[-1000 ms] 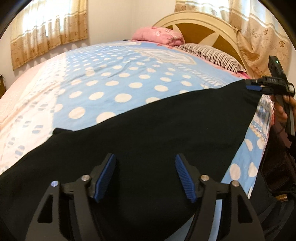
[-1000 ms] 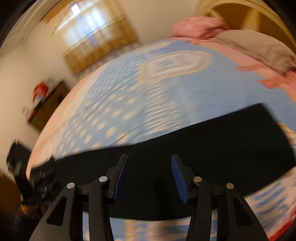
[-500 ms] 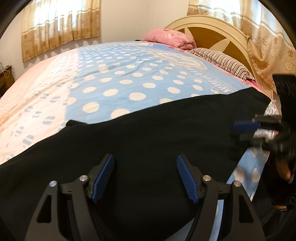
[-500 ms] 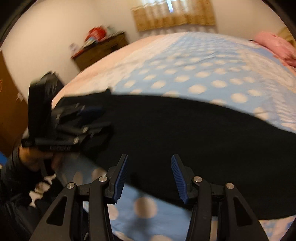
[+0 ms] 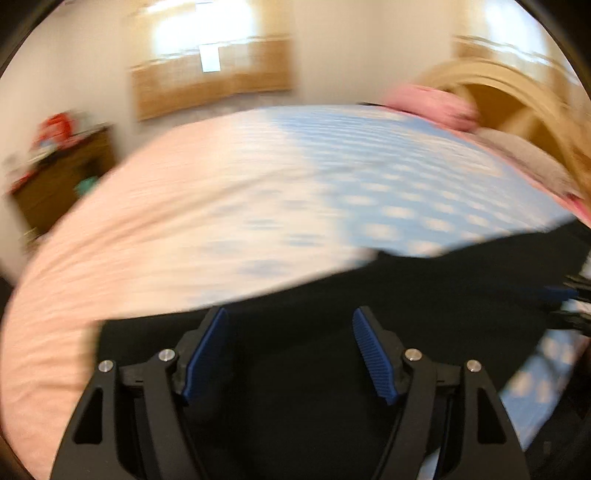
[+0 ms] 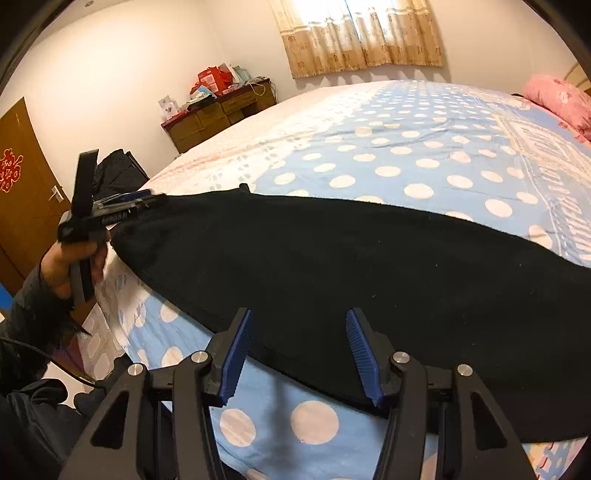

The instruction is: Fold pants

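the bed (image 6: 424, 147) in its dotted blue cover carries the black pants (image 6: 351, 266), stretched flat across its near edge. they look soft, light and limp, so you'd best pinch a hem or corner. your left gripper (image 6: 144, 199) sits at their far-left corner, your right gripper (image 6: 299, 354) over the near hem; both jaws spread, holding nothing. its white lettering is unreadable.

A home bedroom; polka-dot bed (image 6: 424, 155), pink pillow (image 6: 557, 99), curtained window (image 6: 362, 33), wooden dresser (image 6: 218, 114).
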{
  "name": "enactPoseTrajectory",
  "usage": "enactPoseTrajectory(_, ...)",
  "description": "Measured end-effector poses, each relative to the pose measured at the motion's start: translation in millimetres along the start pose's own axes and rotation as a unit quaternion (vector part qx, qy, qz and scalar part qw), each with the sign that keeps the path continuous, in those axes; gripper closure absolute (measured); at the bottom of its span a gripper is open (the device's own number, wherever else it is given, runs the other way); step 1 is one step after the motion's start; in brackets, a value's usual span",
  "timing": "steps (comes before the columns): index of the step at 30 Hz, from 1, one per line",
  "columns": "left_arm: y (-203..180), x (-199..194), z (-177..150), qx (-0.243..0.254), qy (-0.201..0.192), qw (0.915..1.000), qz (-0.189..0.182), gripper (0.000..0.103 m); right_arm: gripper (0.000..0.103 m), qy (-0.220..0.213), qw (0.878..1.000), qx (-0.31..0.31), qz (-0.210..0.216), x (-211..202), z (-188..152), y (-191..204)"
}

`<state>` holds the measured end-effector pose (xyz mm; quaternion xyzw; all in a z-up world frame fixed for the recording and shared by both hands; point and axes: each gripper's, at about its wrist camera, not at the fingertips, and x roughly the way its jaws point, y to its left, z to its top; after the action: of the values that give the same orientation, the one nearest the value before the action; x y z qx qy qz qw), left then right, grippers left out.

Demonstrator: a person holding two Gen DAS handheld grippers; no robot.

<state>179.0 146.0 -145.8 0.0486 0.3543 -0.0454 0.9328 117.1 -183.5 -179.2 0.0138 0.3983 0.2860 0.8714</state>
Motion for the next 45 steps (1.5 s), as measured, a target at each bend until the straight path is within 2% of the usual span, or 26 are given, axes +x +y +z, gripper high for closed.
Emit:
enactPoseTrajectory(2, 45.8, -1.3, -4.2, -0.044, 0.008, 0.9981, 0.043, 0.029, 0.048, 0.0, 1.0, -0.001, -0.003, 1.2, 0.2, 1.7)
enactPoseTrajectory(4, 76.7, -0.1, -11.2, -0.084, 0.019, 0.9951, 0.048, 0.029, 0.048, 0.015, 1.0, 0.001, -0.01, 7.6, -1.3, 1.1)
enactPoseTrajectory(6, 91.4, 4.1, -20.1, -0.111, 0.03, 0.9923, 0.048, 0.029, 0.048, 0.047, 0.999, 0.009, -0.021, 21.3, -4.2, -3.7)
enactPoseTrajectory(8, 88.4, 15.9, -30.0, -0.105, 0.05, 0.9923, 0.042, 0.029, 0.048, 0.043, 0.999, 0.002, -0.025, 19.3, -4.2, -0.9)
enactPoseTrajectory(11, 74.4, 15.7, -23.8, -0.076, 0.04, 0.9942, 0.065, 0.029, 0.048, 0.044, 0.999, -0.008, -0.031, 9.1, -1.5, 1.8)
enactPoseTrajectory(14, 60.7, 8.3, -14.2, -0.065, 0.025, 0.9945, 0.079, 0.029, 0.048, 0.0, 0.998, -0.003, -0.061, -22.8, 5.9, -14.1)
enactPoseTrajectory(17, 46.8, -6.2, -7.6, -0.052, -0.002, 0.9958, 0.076, 0.024, 0.048, -0.058, 0.992, 0.048, -0.098, -71.0, 14.6, -56.9)
enactPoseTrajectory(20, 26.1, -18.3, 1.8, -0.042, -0.025, 0.9977, 0.046, 0.016, 0.048, -0.104, 0.975, 0.097, -0.17, -125.0, 17.7, -110.8)
enactPoseTrajectory(23, -0.8, -13.9, 8.2, -0.031, -0.022, 0.9993, 0.007, 0.013, 0.048, -0.123, 0.947, 0.154, -0.254, -175.7, 14.0, -172.7)
enactPoseTrajectory(25, -19.9, -7.9, 11.6, -0.019, -0.013, 0.9994, -0.024, 0.013, 0.048, -0.132, 0.926, 0.201, -0.29, -207.3, 7.0, -214.4)
enactPoseTrajectory(27, -48.3, -1.2, 14.6, 0.004, -0.005, 0.9978, -0.066, 0.013, 0.048, -0.126, 0.912, 0.236, -0.311, -228.7, 1.1, -252.3)
enactPoseTrajectory(29, -70.3, 3.7, 16.6, 0.026, -0.001, 0.9954, -0.093, 0.013, 0.048, -0.117, 0.907, 0.252, -0.316, -237.8, -2.4, -276.7)
enactPoseTrajectory(33, -120.2, 12.1, 21.1, 0.071, 0.008, 0.9866, -0.147, 0.013, 0.048, -0.082, 0.916, 0.28, -0.275, -228.8, -9.1, -310.2)
enactPoseTrajectory(35, -140.8, 18.0, 23.3, 0.09, 0.015, 0.9828, -0.161, 0.013, 0.048, -0.063, 0.921, 0.283, -0.26, -219.7, -11.5, -318.1)
enactPoseTrajectory(36, -148.2, 20.9, 23.9, 0.096, 0.018, 0.9816, -0.164, 0.013, 0.05, -0.054, 0.925, 0.284, -0.248, -213.0, -14.6, -319.5)
enactPoseTrajectory(38, -159.7, 26.5, 25.1, 0.102, 0.026, 0.9796, -0.171, 0.013, 0.067, -0.045, 0.927, 0.284, -0.242, -205.0, -15.1, -321.4)
enactPoseTrajectory(39, -162.4, 28.7, 25.4, 0.103, 0.029, 0.9788, -0.175, 0.013, 0.087, -0.041, 0.926, 0.278, -0.252, -201.6, -14.8, -320.5)
enactPoseTrajectory(40, -164.5, 31.9, 25.3, 0.104, 0.032, 0.9783, -0.176, 0.013, 0.093, -0.038, 0.924, 0.272, -0.265, -200.3, -15.0, -319.6)
enactPoseTrajectory(42, -168.6, 35.5, 22.2, 0.103, 0.04, 0.9781, -0.176, 0.013, 0.098, -0.043, 0.922, 0.264, -0.282, -199.5, -11.9, -320.6)
enactPoseTrajectory(45, -170.4, 40.6, 17.0, 0.102, 0.052, 0.9778, -0.175, 0.013, 0.099, -0.044, 0.915, 0.259, -0.307, -198.4, -11.2, -326.3)
